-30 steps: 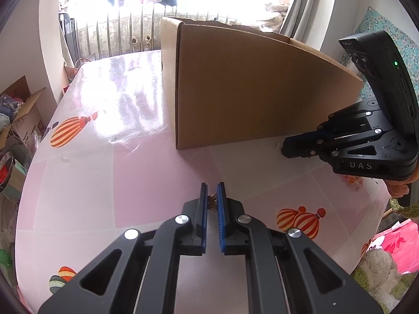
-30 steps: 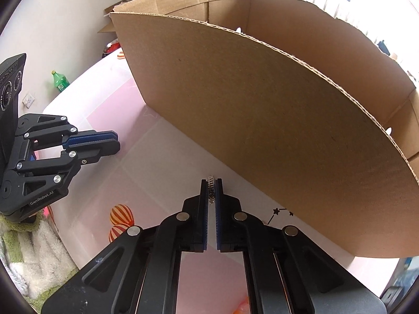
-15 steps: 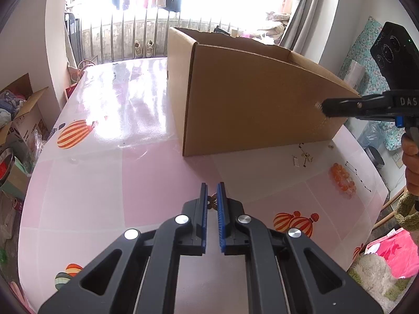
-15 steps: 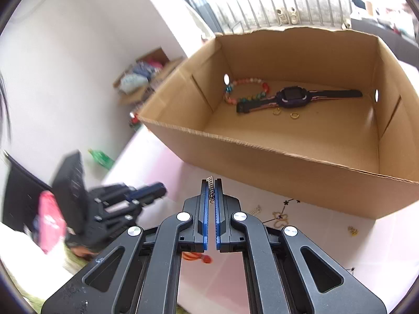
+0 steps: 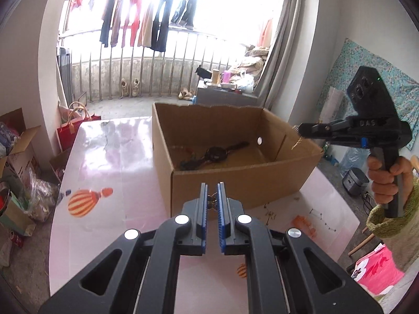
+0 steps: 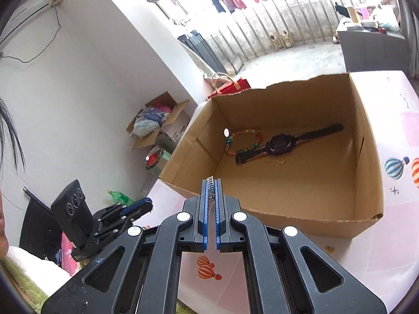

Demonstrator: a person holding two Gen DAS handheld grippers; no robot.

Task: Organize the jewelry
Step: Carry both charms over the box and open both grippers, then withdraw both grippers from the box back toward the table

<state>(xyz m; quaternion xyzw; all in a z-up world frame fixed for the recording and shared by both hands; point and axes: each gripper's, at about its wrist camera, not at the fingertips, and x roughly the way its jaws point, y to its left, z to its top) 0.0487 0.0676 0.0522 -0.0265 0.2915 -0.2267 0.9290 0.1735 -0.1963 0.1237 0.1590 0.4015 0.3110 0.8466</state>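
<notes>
An open cardboard box (image 5: 235, 178) (image 6: 288, 214) stands on the pink table. Inside lie a dark watch (image 6: 282, 144) (image 5: 214, 153), a beaded bracelet (image 6: 243, 137) and two small gold rings (image 6: 280, 161). My left gripper (image 5: 212, 201) is shut on a small gold piece of jewelry (image 5: 211, 201), held above the table before the box's near wall. My right gripper (image 6: 211, 196) is shut on a thin silver chain (image 6: 211, 183), raised over the box's near rim; in the left wrist view it (image 5: 301, 132) hangs over the box's right wall.
Loose jewelry lies on the table right of the box: an orange bead cluster (image 5: 303, 222), thin chains (image 5: 322, 218) and a gold piece (image 6: 329, 248). Balloon prints mark the tabletop. Boxes and bags (image 5: 15, 157) crowd the floor at left.
Both grippers rose well above the table, each still shut on its piece. The right gripper moved from beside the box's outer wall up over its rim; the box interior came into view.
</notes>
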